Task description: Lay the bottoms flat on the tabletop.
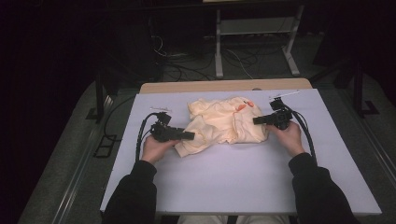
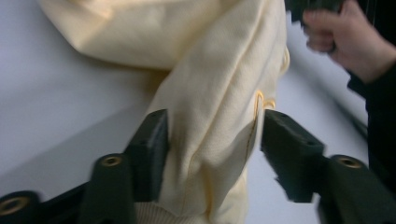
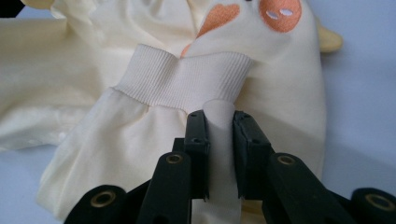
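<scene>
From the high view, a pale yellow garment [image 1: 224, 123] lies crumpled in soft folds near the middle of the white table [image 1: 243, 182], with an orange patch near its far edge. The left gripper [image 1: 189, 136] reaches into the garment's near left corner; the right gripper [image 1: 258, 120] meets its right edge. Black sleeves come in from below.

In the left gripper view, a thick bunched fold of the garment [image 2: 219, 93], matte woven cloth with a thin yellow-orange stitched seam, runs between the wide-spread jaws of the left gripper [image 2: 212, 140]. The left jaw touches the cloth; the right jaw stands just off it. The person's other hand [image 2: 348, 39] shows far right.

In the right gripper view, the right gripper [image 3: 219, 140] pinches a narrow raised pleat of smooth cloth, jaws pressed close on it. Just beyond lies a ribbed knit cuff [image 3: 182, 77], and past that rounded orange printed shapes [image 3: 280, 11].
</scene>
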`<state>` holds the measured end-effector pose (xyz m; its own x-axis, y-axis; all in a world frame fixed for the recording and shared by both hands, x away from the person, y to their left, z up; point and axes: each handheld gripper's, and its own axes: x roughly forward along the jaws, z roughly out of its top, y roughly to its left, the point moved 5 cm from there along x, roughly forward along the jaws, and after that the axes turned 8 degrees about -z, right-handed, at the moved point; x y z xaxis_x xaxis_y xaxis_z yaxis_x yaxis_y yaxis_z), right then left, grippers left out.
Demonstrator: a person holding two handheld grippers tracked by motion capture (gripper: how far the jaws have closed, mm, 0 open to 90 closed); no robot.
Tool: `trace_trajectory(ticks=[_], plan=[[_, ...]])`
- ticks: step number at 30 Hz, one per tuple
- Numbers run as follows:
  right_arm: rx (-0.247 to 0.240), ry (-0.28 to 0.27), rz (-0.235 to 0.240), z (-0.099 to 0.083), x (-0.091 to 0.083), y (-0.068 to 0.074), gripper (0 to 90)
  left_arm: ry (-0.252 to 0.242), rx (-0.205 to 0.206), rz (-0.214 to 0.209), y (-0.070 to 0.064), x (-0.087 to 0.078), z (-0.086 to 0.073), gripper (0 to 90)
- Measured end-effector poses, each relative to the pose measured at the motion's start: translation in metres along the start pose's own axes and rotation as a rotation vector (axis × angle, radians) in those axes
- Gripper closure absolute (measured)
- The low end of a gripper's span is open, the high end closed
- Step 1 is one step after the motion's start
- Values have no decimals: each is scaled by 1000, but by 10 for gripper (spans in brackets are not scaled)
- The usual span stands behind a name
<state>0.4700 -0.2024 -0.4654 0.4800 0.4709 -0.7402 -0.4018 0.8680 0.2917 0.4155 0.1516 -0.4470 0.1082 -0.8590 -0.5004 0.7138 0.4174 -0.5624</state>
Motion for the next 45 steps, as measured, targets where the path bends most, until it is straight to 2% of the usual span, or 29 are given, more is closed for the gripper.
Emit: trace_trajectory(ticks=[2, 4, 8, 11, 15, 22, 26, 32, 38, 45], plan=[[1, -12, 11, 0, -4, 0, 762, 28, 20, -11, -4, 2, -2, 552], [7, -26, 20, 0, -9, 0, 762, 43, 29, 5, -9, 3, -4, 646], [19, -49, 41, -2, -18, 0, 763, 44, -7, -26, -16, 2, -4, 779], [21, -61, 53, -4, -26, 0, 764, 41, -17, -34, -24, 3, -4, 801], [25, -87, 98, -6, -40, 3, 764, 32, -29, -57, -40, 4, -1, 810], [-17, -101, 117, -16, -60, 14, 764, 15, -37, -106, -62, 13, 1, 809], [-42, -97, 131, -26, -69, 22, 764, 8, -51, -119, -63, 18, -5, 809], [-91, -75, 174, -44, -76, 32, 762, -33, -63, -131, -59, 18, -11, 809], [-110, -46, 180, -59, -81, 35, 759, -46, -47, -119, -57, 17, -16, 809], [-136, 0, 181, -79, -85, 35, 760, -60, -70, -104, -51, 14, -20, 808]])
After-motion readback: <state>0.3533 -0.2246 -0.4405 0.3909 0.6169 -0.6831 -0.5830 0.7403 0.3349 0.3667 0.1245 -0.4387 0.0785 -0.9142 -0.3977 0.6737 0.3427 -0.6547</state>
